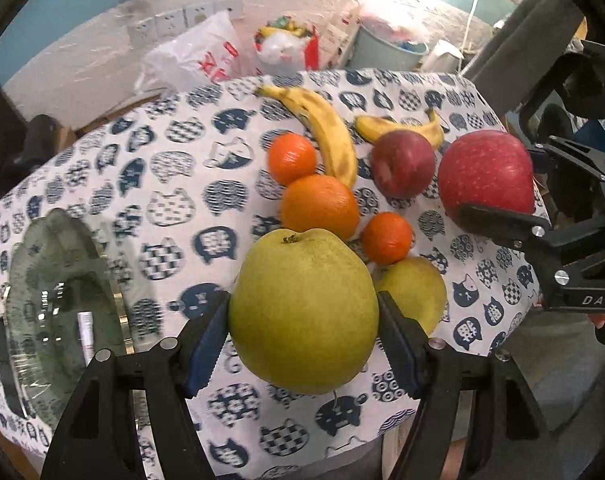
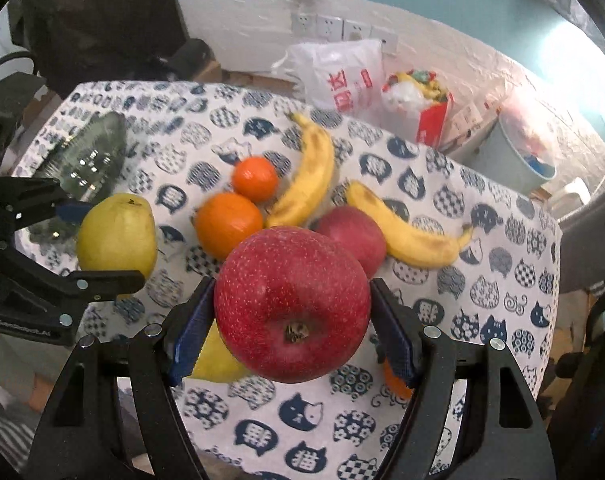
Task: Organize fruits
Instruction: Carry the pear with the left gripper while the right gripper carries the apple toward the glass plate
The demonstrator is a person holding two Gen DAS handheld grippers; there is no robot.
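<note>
My left gripper is shut on a large green-yellow pear held above the cat-print tablecloth; the pear also shows in the right wrist view. My right gripper is shut on a big red apple, which also shows in the left wrist view. On the cloth lie a second pear, a darker red apple, two bananas, a large orange and two small oranges. A clear glass plate sits at the left.
Behind the table stand a white plastic bag, a red box with rubbish and a pale bin against the wall. A dark chair or stand is at the far left. The table's edge runs close on the right.
</note>
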